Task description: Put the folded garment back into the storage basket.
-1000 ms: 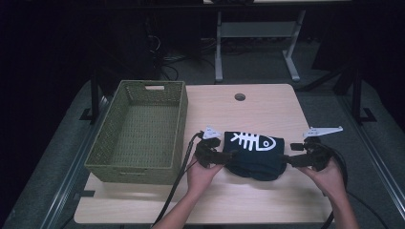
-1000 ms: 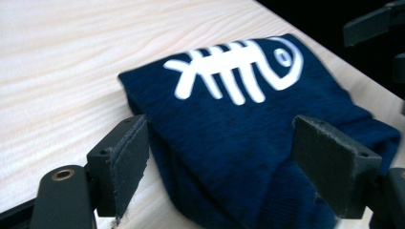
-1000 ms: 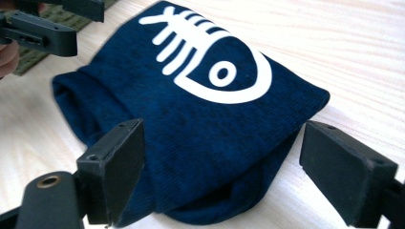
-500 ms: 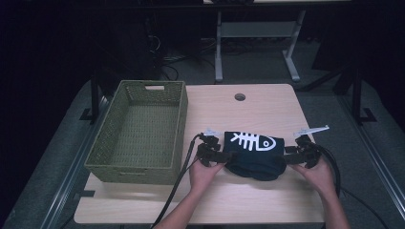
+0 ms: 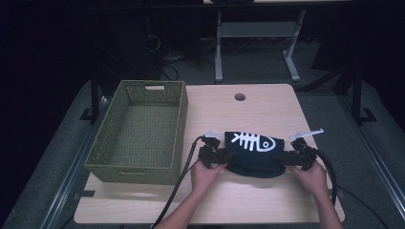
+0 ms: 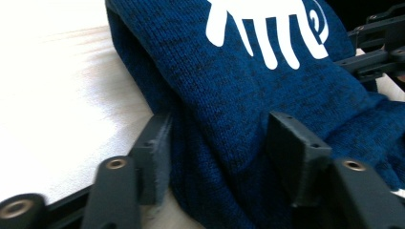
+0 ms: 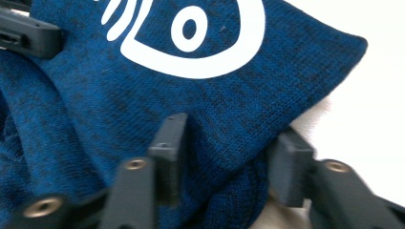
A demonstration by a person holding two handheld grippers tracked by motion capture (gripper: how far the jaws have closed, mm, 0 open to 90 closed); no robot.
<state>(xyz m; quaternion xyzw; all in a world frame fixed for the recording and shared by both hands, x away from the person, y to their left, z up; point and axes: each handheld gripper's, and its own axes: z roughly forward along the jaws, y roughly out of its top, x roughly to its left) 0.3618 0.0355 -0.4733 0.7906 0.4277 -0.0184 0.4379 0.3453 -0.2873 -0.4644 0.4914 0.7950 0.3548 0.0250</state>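
Cloth point(image 5: 253, 153), dark blue and folded, lies between my two tongs with its long axis running straight from one to the other. Its white fishbone print point(image 5: 252, 141) points head-first at my right tongs point(image 5: 292, 157). My left tongs point(image 5: 220, 156) have just been closing and now pinch the tail end; my right have just closed on the head end. A basket point(image 5: 143, 131) sits beyond my left tongs.

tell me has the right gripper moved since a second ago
Yes. In the high view the right gripper has slid left from the table's right edge onto the folded blue garment, its jaws just closing around the fabric.
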